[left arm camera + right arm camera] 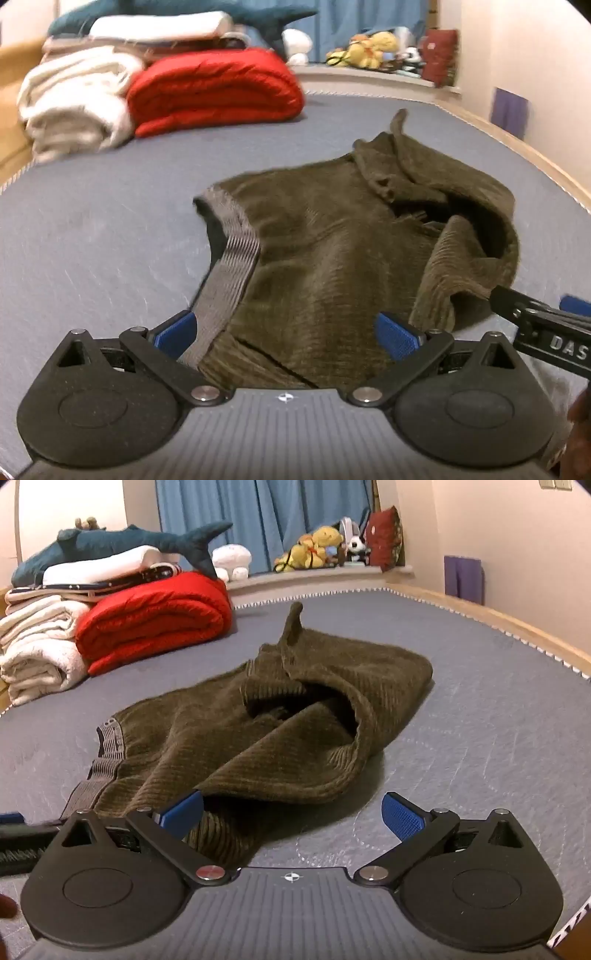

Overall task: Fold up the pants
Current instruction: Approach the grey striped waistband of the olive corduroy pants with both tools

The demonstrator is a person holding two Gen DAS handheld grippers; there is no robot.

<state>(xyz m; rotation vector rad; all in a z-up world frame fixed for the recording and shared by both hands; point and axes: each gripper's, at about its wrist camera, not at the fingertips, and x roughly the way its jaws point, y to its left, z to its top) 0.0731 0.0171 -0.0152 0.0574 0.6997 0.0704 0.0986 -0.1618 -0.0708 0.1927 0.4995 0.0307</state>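
Olive corduroy pants (332, 240) lie bunched on a grey-blue mattress (92, 229), with a grey striped waistband (232, 254) at the left. My left gripper (286, 334) is open, its blue pads on either side of the near waist end. My right gripper (291, 814) is open beside the pants (258, 731); its left pad touches the near fabric edge. The right gripper's black body shows in the left wrist view (543, 328).
A folded red quilt (214, 92) and white blankets (74, 103) are stacked at the far left, with a plush shark (110, 542) on top. Stuffed toys (317, 546) sit on a ledge by blue curtains. A wooden bed edge (498, 620) runs along the right.
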